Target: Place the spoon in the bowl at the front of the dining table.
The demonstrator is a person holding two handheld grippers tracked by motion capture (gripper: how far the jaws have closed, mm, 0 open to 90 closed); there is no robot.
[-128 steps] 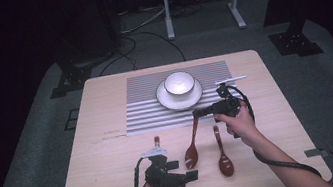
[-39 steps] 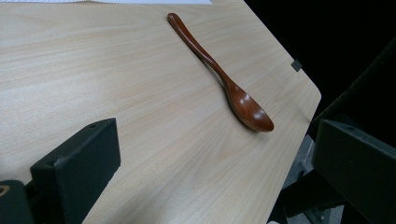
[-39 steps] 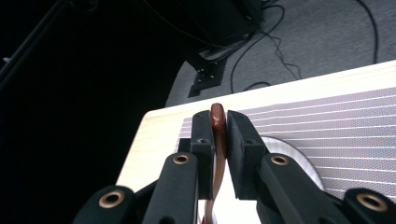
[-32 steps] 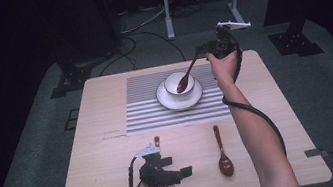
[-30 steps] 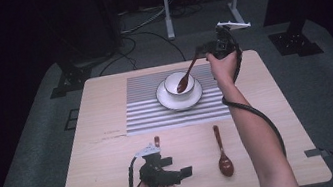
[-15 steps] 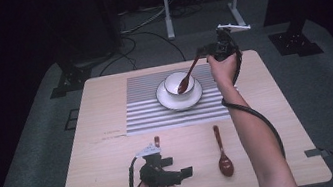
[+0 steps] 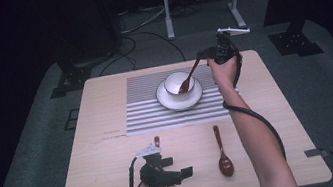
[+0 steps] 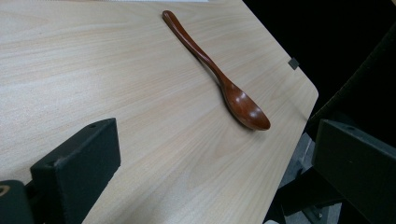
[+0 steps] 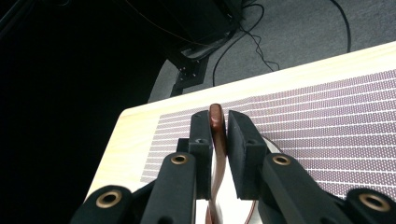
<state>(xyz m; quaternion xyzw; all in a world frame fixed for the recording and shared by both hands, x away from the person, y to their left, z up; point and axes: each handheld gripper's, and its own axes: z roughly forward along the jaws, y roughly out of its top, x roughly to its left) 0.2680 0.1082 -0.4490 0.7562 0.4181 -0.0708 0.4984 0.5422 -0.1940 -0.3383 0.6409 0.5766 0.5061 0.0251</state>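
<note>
Now: right gripper [image 9: 216, 135] clamps spoon handle [image 9: 215, 122] | left gripper [image 8: 210, 172] jaws wide, empty

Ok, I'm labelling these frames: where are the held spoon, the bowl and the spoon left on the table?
held spoon [image 7: 191, 75]: high view, mid-handle.
bowl [image 7: 171, 80]: high view, left rim.
table spoon [image 8: 246, 111]: left gripper view, its scoop.
</note>
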